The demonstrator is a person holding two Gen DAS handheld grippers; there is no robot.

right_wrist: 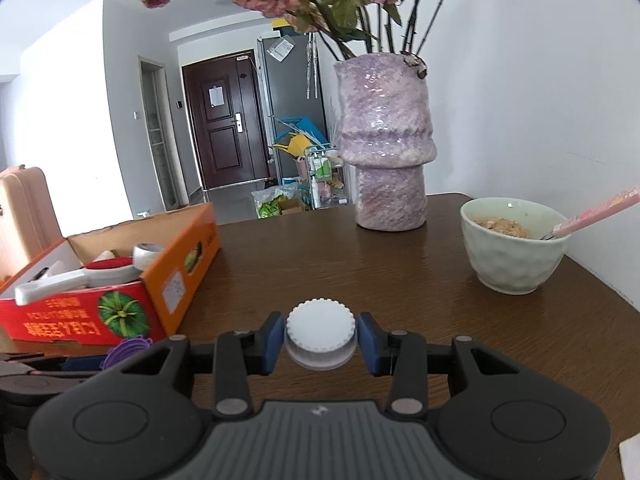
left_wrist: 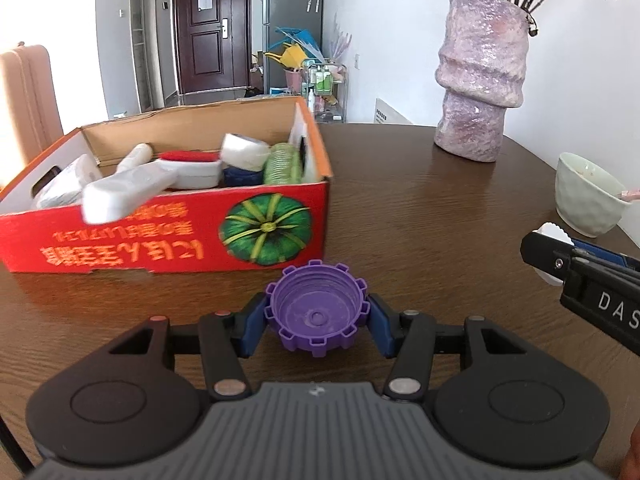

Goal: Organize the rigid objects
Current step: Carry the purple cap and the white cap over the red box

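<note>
A: How does the purple cap handle?
B: Light, stiff plastic, I'd judge; its notched rim gives grip. The left tool pinches it by the sides, over the desk, just before the box.
A: What's in the box?
B: White bottles, a tape roll, a green ribbed thing.
A: And right?
B: The right tool clamps a white cap by its ridged edge. The bowl holds food.

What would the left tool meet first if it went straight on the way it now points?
Most likely the red front wall of the cardboard box. The left tool, shut on the purple cap, points at that wall's right part, near the watermelon print, with bare table between. Depth is uncertain.
</note>
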